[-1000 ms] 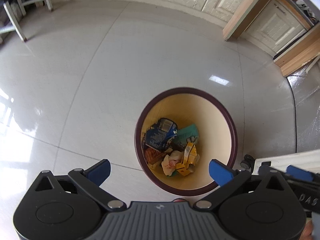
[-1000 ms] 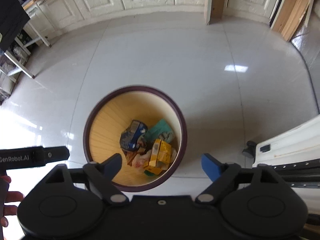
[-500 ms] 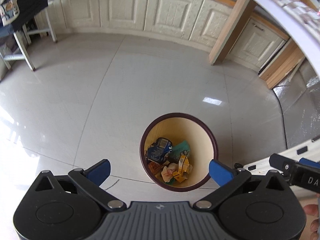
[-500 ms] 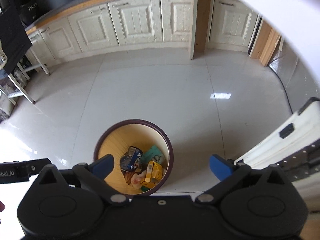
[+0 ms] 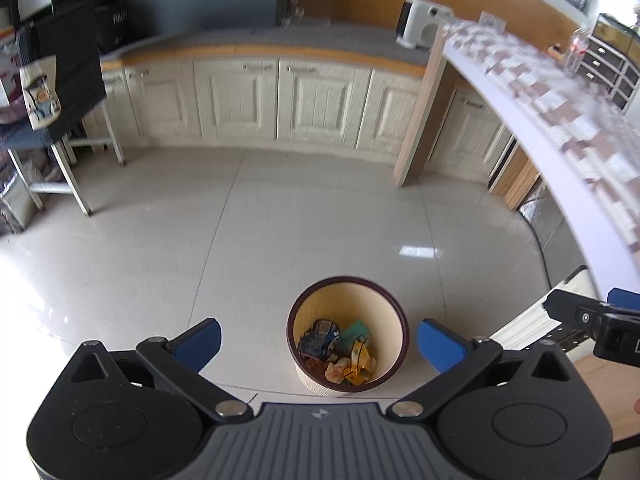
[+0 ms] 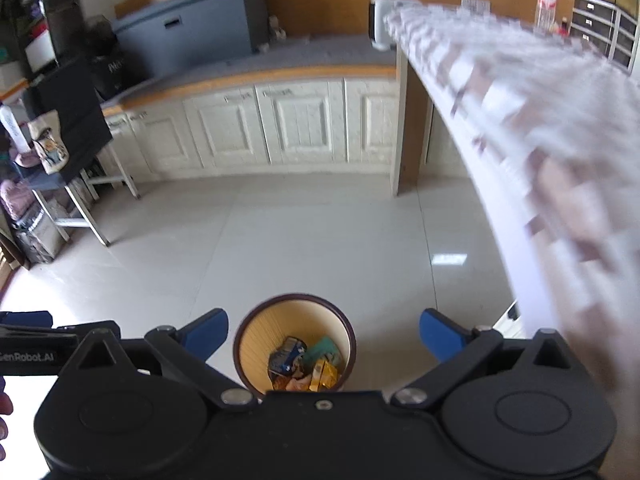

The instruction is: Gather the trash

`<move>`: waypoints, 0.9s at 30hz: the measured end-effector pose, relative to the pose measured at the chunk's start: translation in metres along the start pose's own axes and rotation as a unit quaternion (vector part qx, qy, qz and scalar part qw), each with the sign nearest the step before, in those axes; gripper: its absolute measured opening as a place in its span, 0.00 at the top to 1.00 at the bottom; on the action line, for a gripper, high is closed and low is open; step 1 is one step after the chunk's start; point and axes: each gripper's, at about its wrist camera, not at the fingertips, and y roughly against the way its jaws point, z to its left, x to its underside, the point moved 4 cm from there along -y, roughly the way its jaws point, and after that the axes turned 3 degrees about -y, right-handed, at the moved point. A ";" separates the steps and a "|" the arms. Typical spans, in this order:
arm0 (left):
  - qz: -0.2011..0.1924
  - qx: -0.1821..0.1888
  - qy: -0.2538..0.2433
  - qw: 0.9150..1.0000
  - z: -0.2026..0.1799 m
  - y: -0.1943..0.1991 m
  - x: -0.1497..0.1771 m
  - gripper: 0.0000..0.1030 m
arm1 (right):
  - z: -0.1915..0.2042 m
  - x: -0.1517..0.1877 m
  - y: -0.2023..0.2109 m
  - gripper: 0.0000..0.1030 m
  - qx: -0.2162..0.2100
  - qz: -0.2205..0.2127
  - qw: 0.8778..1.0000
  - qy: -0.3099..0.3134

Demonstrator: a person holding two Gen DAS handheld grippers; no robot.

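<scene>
Both the left gripper [image 5: 318, 340] and the right gripper [image 6: 324, 332] hang spread wide and empty above the bin [image 5: 394, 312], which stands on the floor [image 5: 280, 240]. The trash [image 5: 340, 350], crumpled wrappers and small cartons at its bottom, looks light, soft and crushable. It is probably best pinched at a folded edge.

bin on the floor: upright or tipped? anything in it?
Upright. The bin stands on the floor, round rim facing up. Partly filled: wrappers cover its bottom, and the inner wall above them is bare.

1. Glossy pale tiled floor [image 5: 320, 220] mirrors light.
2. Round ribbed cream bin with dark rim [image 5: 394, 332] holds crinkled shiny wrappers [image 5: 340, 346].
3. Cream panelled wooden cabinets [image 5: 236, 100] look matt.
</scene>
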 end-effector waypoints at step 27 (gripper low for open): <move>-0.125 0.010 -0.031 0.992 -0.038 0.186 0.043 0.00 | -0.016 0.022 0.205 0.00 -0.003 -0.098 0.995 0.027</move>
